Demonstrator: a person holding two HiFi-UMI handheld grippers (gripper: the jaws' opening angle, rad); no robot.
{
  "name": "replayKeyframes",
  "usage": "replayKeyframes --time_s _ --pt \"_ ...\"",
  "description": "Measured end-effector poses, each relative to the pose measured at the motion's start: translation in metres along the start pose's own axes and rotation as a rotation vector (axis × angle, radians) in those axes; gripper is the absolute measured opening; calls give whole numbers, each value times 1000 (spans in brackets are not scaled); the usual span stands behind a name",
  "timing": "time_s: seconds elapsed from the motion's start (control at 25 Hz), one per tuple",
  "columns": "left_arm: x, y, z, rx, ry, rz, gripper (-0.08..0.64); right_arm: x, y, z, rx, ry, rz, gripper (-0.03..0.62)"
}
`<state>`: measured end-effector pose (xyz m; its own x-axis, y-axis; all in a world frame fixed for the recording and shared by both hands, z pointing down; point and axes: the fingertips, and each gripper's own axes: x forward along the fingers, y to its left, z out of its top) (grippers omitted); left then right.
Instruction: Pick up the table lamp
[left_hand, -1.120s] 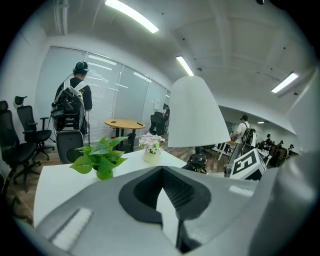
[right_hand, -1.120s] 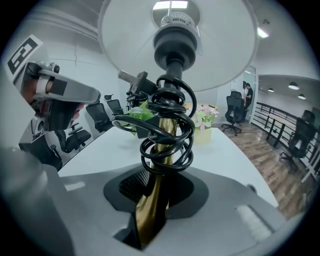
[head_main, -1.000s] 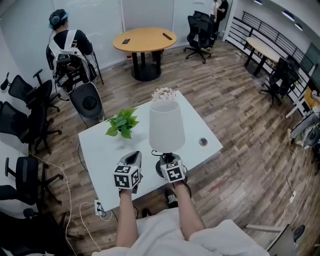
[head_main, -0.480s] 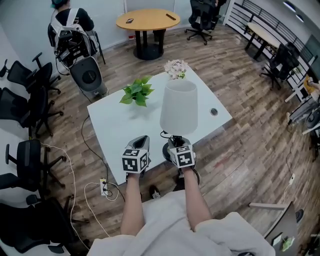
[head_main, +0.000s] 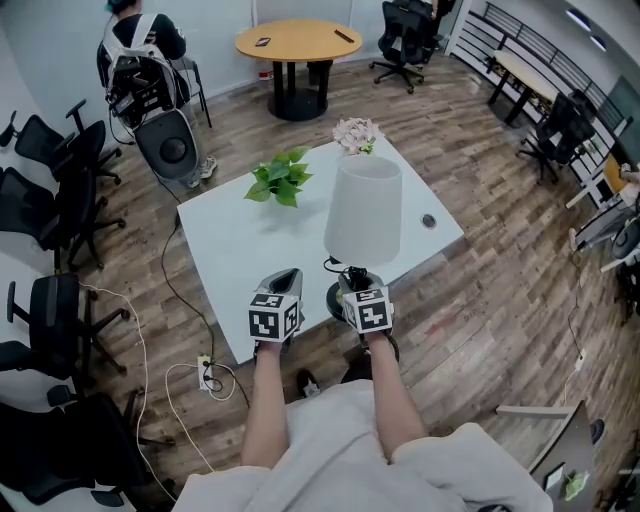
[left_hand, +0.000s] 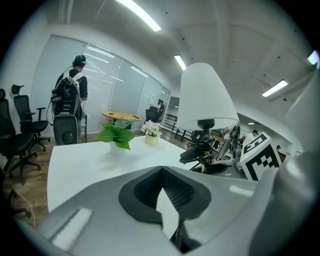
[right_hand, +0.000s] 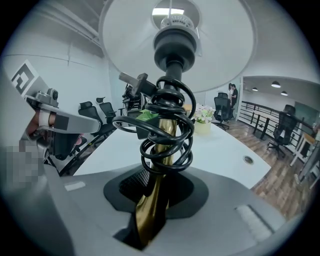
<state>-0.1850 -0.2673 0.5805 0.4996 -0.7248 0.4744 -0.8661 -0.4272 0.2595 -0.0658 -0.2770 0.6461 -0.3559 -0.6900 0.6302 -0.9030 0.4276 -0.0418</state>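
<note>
Right gripper (right_hand: 150, 220) clamped on the table lamp (head_main: 363, 212)
Its jaws pinch the brass stem (right_hand: 155, 192) — lamp at the near edge of the white table (head_main: 240, 255); left gripper (left_hand: 167, 210) alongside, jaws closed together — empty.

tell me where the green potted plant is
In the head view the green potted plant stands at the far side of the white table, left of the small flower pot and beyond the table lamp.

The table lamp (head_main: 364, 212) stands upright at the 5 o'clock edge of the white table (head_main: 250, 250). It has a tapered white shade, a round black base and a brass stem wound with black cord, clamped in the right gripper (right_hand: 156, 197).
</note>
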Motion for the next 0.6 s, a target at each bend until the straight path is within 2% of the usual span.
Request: replayKeyframes --time_s 0.6 --pt "-5 4 -4 19 18 -4 0 -2 5 4 4 -8 -4 118"
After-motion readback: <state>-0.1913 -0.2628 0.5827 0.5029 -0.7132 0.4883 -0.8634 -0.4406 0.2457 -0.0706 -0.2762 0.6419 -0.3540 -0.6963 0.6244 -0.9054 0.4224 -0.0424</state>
